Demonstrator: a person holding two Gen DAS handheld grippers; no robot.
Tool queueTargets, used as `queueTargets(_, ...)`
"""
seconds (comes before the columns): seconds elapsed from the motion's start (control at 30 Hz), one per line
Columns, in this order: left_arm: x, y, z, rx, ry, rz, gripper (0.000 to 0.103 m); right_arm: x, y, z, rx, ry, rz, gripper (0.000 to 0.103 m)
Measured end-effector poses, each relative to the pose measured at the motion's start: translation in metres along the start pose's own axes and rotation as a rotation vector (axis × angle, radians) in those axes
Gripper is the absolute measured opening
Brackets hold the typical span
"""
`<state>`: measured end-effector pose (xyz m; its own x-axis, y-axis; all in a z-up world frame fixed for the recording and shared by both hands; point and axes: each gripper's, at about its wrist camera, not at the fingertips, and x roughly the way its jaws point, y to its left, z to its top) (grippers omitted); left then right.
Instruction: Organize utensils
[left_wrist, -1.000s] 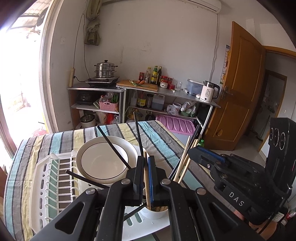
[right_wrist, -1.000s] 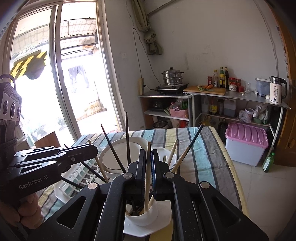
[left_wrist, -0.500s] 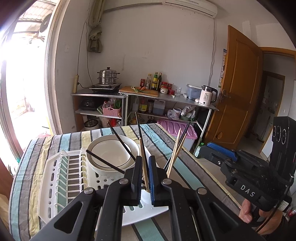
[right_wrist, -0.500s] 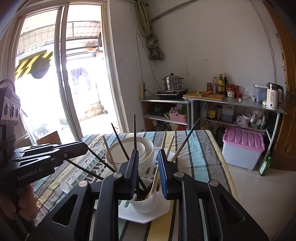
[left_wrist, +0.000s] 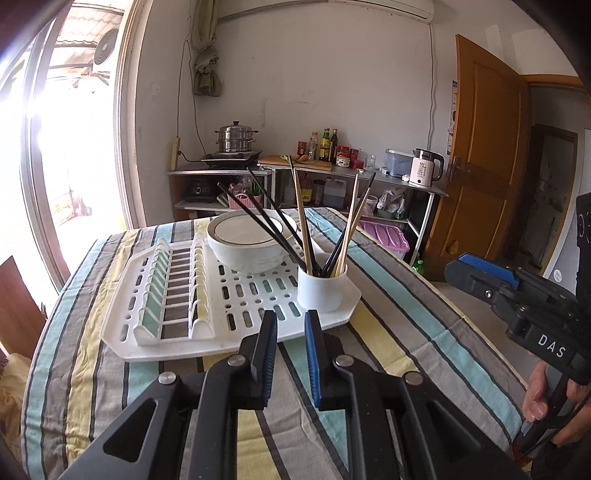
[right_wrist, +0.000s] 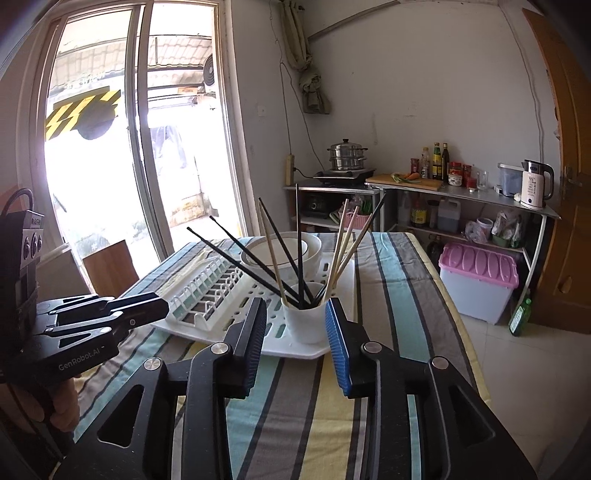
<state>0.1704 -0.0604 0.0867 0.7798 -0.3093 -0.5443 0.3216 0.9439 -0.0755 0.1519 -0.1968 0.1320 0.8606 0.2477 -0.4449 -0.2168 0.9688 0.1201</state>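
A white cup (left_wrist: 322, 288) stands on the near right corner of a white drying rack (left_wrist: 173, 332). It holds several black and wooden chopsticks (left_wrist: 303, 225) that fan out upright. The cup also shows in the right wrist view (right_wrist: 307, 320) with its chopsticks (right_wrist: 300, 258). My left gripper (left_wrist: 291, 332) is open and empty, just short of the rack's near edge. My right gripper (right_wrist: 296, 321) is open and empty, in front of the cup; it also shows at the right edge of the left wrist view (left_wrist: 480, 273).
A white bowl (left_wrist: 247, 245) sits on the rack behind the cup. The table carries a striped cloth (left_wrist: 406, 314). Behind are metal shelves with a steamer pot (left_wrist: 236, 142), bottles and a kettle (left_wrist: 424, 173). A pink storage box (right_wrist: 480, 280) stands on the floor to the right.
Both grippers have let go of their chopsticks, which now stand in the cup, and have opened and drawn back from the cup.
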Motion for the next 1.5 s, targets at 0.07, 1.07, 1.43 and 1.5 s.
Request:
queueTargets(0.07,-0.007,0.002,-0.014,-0.015,0.004,0.017,0.015,-0.007,0.004,-0.010,-0.008,0.010,0.003,0.035)
queueTargets(1.07,-0.061,0.001,-0.106,-0.072,0.000,0.125,0.015,-0.060,0.028,-0.086,-0.022,0.042,-0.080,0.037)
queueTargets(1.43,-0.057,0.002,-0.107,-0.066,0.007,0.132,0.015,-0.056,0.026,-0.087,-0.017,0.050,-0.073,0.037)
queueTargets(1.5,-0.057,0.001,-0.108,-0.064,0.006,0.132,0.015,-0.056,0.026,-0.088,-0.019,0.052,-0.073,0.037)
